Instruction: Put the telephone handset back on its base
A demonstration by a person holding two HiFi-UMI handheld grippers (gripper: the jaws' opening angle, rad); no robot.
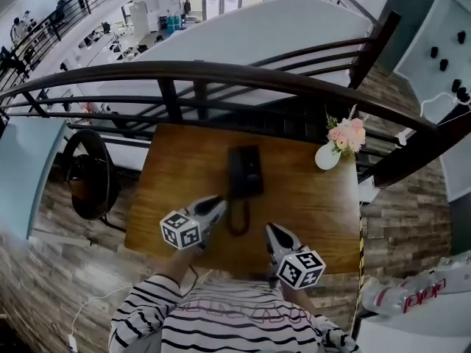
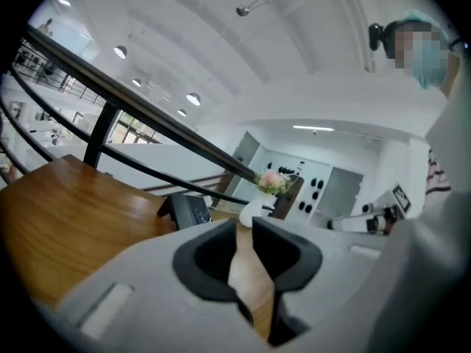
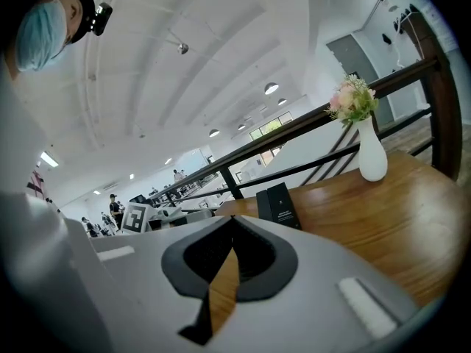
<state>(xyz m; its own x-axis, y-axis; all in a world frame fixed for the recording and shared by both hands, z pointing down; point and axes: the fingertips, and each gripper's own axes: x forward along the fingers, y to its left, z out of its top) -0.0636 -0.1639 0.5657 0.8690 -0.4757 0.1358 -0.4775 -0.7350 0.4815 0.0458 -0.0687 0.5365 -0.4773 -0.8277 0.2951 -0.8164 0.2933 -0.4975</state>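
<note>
A black telephone (image 1: 245,171) lies at the middle of the wooden table (image 1: 169,197); its handset cannot be told apart from the base from above. A dark cord (image 1: 237,225) loops from its near end toward me. My left gripper (image 1: 218,201) hovers just left of that loop, its jaws a narrow gap apart with nothing between them. In the left gripper view the telephone (image 2: 188,210) sits beyond the left gripper (image 2: 244,223). My right gripper (image 1: 271,231) hangs to the right of the cord near the front edge. Its tips meet in the right gripper view (image 3: 232,220), with the telephone (image 3: 278,204) ahead.
A white vase of pink flowers (image 1: 329,155) stands at the table's back right corner. A dark railing (image 1: 221,72) runs right behind the table, over a drop to the floor below. A black chair (image 1: 88,175) stands to the left.
</note>
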